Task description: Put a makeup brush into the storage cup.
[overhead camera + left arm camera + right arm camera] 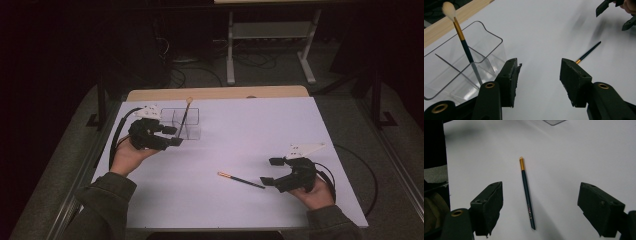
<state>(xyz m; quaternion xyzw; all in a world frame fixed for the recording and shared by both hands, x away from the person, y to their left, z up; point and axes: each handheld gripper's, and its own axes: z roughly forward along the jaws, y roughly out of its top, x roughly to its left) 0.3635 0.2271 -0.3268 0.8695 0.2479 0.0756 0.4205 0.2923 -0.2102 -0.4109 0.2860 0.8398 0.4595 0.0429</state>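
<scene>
1. Stowed brush (184, 116): I am seeing it leaning upright in the clear organizer (191, 131) near the surface's (250, 130) far left corner; this part is looking done.
2. Loose brush (241, 180): lying flat toward the near right edge, awaiting pickup.
3. Left tongs (173, 136): I am holding them open and empty beside the organizer.
4. Right tongs (270, 171): gaping wide, empty, lining up on the loose brush.

Brush (527, 192) lies flat between spread tongs (549, 207) (untouched).
</scene>
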